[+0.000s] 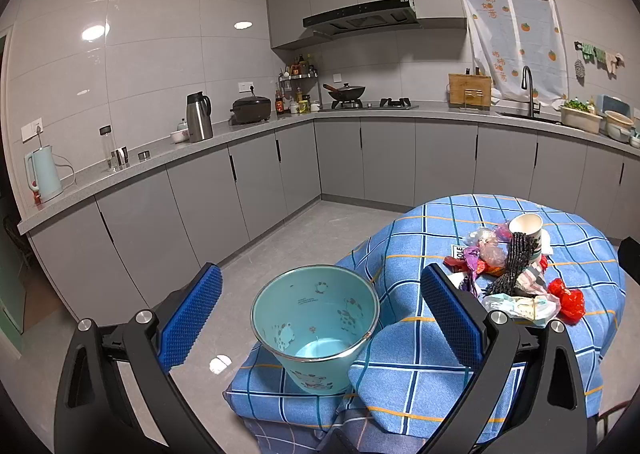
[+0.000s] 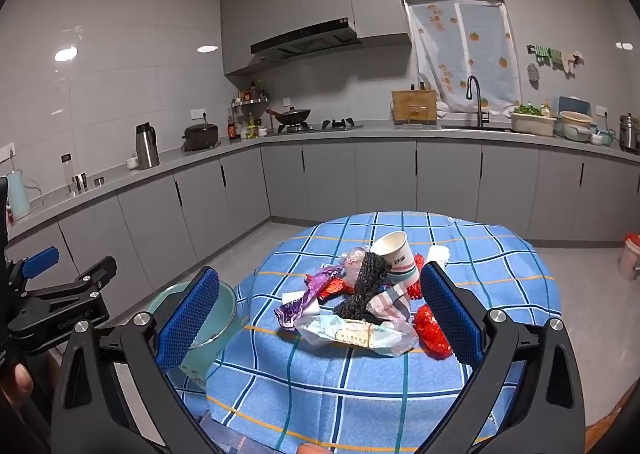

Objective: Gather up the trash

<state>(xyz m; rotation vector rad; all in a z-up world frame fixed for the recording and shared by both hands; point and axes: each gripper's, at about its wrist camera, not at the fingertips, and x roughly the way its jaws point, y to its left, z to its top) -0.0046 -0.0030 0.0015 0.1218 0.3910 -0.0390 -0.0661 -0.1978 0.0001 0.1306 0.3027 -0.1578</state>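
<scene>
Left wrist view is showing the left gripper point(image 1: 320, 310) spread wide and grasping nothing, its blue pads point(image 1: 192, 318) flanking a teal bucket point(image 1: 316, 328) that is sitting low on a cloth-covered seat just beside the surface point(image 1: 440, 230). Right wrist view is showing the right gripper point(image 2: 320, 318) likewise released, hovering in front of the trash pile point(image 2: 360, 306) lying near the middle of the blue checked cloth. A paper cup point(image 2: 396, 258) is leaning at the back of the pile, a black mesh piece point(image 2: 366, 284) is draping across it, and red wrappers point(image 2: 432, 328) are sitting at its right edge. Something pale, possibly a tissue packet point(image 2: 356, 336), is lying in front.
</scene>
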